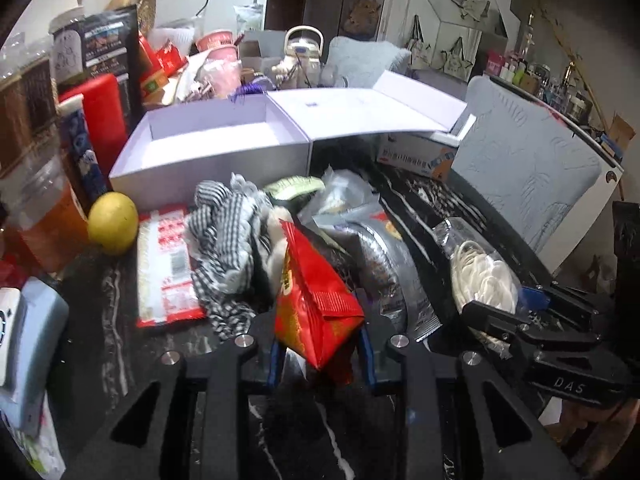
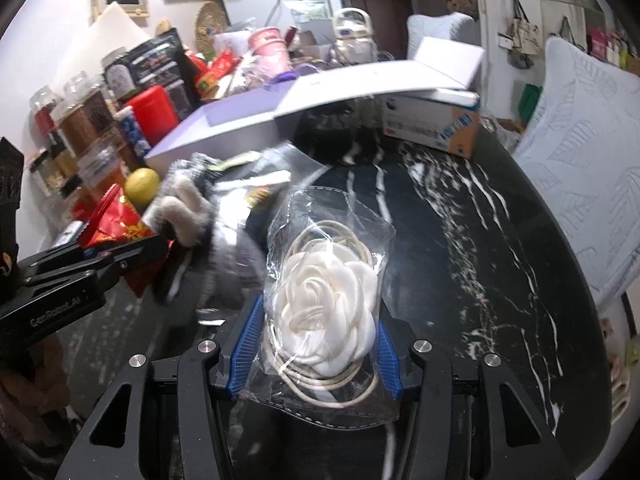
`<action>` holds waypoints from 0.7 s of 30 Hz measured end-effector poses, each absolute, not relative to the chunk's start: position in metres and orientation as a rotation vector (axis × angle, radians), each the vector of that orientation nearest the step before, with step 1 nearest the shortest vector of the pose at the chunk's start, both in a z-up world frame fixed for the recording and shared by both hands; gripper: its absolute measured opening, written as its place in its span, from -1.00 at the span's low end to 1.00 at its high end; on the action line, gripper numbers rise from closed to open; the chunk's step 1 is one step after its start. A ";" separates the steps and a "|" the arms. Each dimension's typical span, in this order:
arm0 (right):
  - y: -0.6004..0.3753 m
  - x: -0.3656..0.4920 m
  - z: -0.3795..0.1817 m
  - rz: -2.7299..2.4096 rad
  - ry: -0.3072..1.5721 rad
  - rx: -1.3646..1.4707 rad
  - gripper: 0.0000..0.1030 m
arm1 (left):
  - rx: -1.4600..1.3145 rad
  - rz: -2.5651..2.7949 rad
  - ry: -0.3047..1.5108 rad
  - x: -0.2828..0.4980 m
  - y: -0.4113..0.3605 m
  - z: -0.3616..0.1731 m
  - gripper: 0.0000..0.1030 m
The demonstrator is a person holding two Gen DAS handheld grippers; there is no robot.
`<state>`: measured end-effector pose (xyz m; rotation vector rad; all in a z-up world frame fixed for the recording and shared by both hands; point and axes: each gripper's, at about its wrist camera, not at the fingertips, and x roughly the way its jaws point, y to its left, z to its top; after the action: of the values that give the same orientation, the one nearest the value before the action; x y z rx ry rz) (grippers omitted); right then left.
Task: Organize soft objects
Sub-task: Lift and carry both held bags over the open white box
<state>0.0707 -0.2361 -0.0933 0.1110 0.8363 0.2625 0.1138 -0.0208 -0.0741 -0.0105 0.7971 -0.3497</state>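
Right wrist: my right gripper clamps bagged white fabric flower; slick plastic may slip. Left gripper clamps red snack bag, box at 11 o'clock.

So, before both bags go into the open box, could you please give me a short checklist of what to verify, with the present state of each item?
1. Left hand-held gripper holds the red snack bag: ok, bag sits between the blue pads.
2. Right hand-held gripper holds the clear bag with the white fabric flower: ok, pads stand on both sides of it.
3. Lavender box is open: ok, lid is folded back.
4. Space inside the box: ok, the visible interior looks bare.
5. Path to the box: not ok, the checkered cloth and other bags lie in front of it.
6. Firmness of both grips: cannot tell.
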 end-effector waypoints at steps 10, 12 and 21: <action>-0.205 0.072 -0.058 0.370 0.767 0.115 0.00 | -0.045 -0.313 0.709 0.115 0.005 -0.034 -0.43; -0.200 0.075 -0.049 0.379 0.748 0.099 0.00 | -0.047 -0.307 0.691 0.118 0.008 -0.027 -0.43; -0.185 0.109 -0.009 0.423 0.660 0.074 0.00 | -0.051 -0.287 0.601 0.144 0.020 0.008 -0.43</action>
<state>0.1086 -0.1852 -0.0088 0.0738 0.6601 0.4233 0.1445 0.0201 0.0083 -0.0510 0.6014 -0.2870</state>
